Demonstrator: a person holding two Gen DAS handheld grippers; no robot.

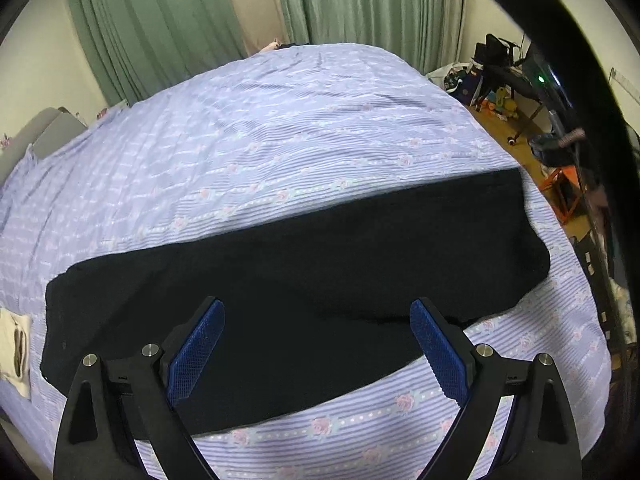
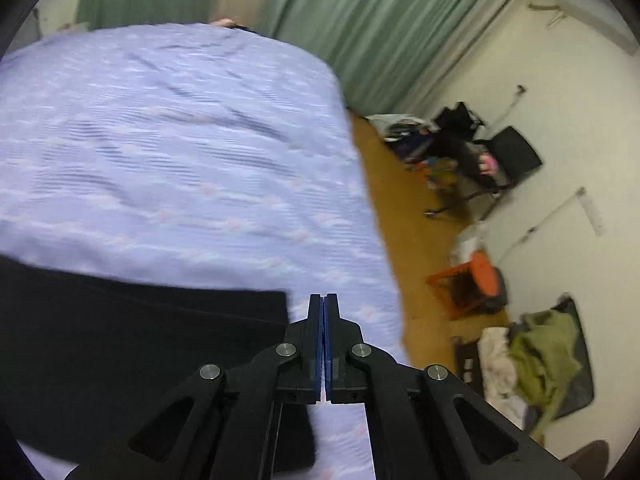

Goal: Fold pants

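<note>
The left gripper (image 1: 316, 312) gapes empty over the pants (image 1: 280, 264), likely readying a grasp, while the right gripper (image 2: 324, 308) hovers closed, holding nothing.

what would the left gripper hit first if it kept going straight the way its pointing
Most likely the black pants. The left gripper is open, its fingers framing the dark cloth lying flat on the striped bedsheet. Nothing shows in between, though depth is hard to judge.

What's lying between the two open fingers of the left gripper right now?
In the left wrist view, the left gripper hangs open over the black pants; only their dark cloth shows between the fingers, with the lavender bedsheet beyond.
</note>
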